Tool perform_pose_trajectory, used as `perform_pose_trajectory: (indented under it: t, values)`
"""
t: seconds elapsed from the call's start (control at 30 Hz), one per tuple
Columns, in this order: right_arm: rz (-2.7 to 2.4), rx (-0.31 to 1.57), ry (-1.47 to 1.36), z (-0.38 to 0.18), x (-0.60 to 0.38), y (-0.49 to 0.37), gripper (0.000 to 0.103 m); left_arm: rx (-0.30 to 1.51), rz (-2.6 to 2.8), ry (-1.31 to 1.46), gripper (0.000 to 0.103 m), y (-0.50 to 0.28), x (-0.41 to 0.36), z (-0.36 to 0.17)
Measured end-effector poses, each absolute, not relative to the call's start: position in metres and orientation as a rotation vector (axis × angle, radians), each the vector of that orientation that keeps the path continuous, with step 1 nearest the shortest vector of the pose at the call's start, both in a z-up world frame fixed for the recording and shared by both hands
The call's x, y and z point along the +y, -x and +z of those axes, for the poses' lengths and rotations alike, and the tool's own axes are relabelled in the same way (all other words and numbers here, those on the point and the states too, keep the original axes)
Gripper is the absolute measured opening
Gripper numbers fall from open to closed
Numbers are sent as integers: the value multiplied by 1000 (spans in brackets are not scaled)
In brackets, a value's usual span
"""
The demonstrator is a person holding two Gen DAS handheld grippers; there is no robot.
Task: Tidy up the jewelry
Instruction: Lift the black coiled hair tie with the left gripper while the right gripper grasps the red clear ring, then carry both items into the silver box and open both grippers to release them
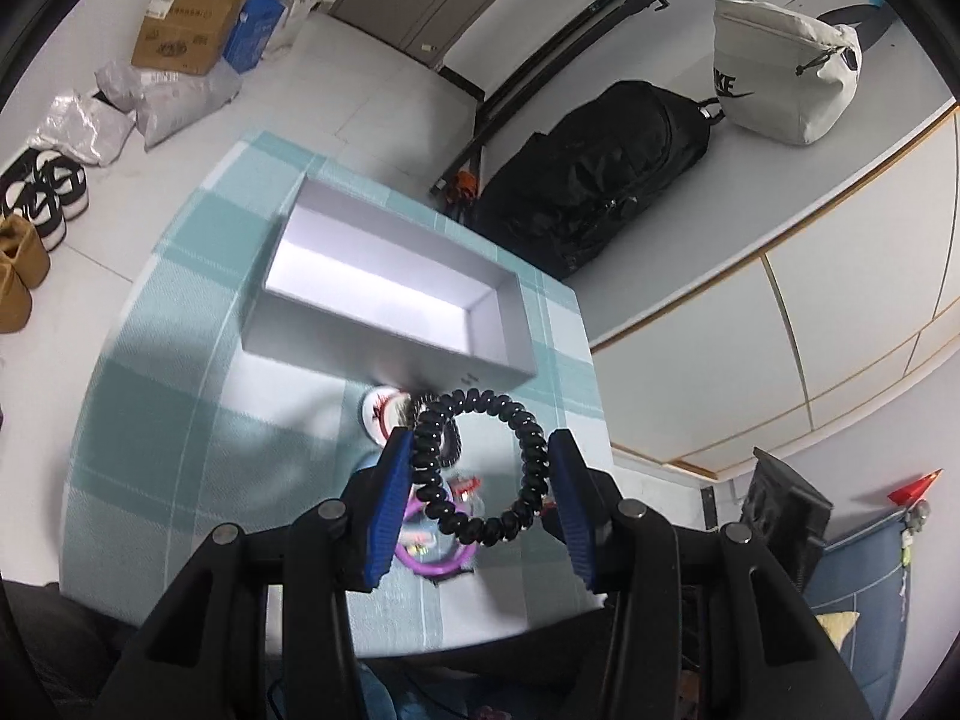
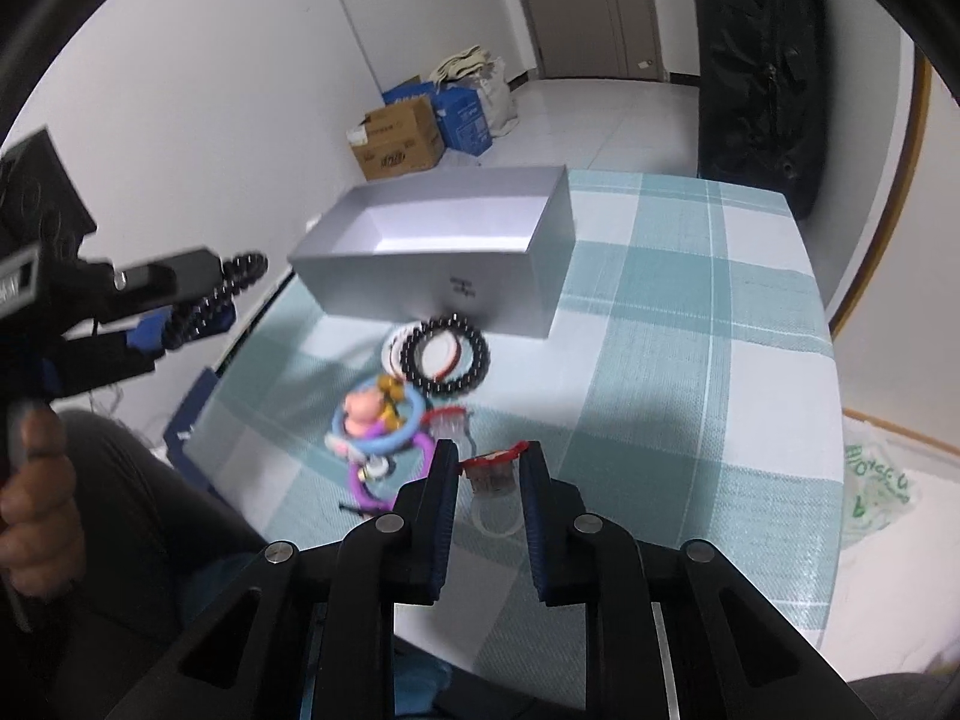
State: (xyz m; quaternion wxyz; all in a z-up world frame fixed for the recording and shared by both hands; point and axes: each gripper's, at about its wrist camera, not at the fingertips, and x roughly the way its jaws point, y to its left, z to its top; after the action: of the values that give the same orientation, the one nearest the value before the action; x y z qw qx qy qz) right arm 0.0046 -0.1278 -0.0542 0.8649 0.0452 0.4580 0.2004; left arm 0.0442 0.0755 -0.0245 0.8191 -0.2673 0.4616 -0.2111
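My left gripper holds a black spiral hair tie between its blue pads, raised above the table near the open grey box. In the right wrist view the left gripper hangs left of the box with the hair tie in it. My right gripper is open around a clear ring with a red top on the checked cloth. A black bead bracelet and a blue ring with a pink charm lie in a pile before the box.
The table has a teal and white checked cloth. A black backpack and a white bag lie beyond the table. Cardboard boxes stand on the floor by the wall. Shoes sit at the left.
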Motion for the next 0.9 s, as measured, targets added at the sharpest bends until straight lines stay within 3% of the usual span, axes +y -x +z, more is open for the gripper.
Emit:
perform_pose_trajectory:
  t: [0.43,0.9]
  values:
    - [509,885,-152,-9,-106,-56,20,949,-394,505,39,-77,75,-16]
    - [547,881,-183,-10,-104,-119,20,993,-376,472,39,-127,69,-25]
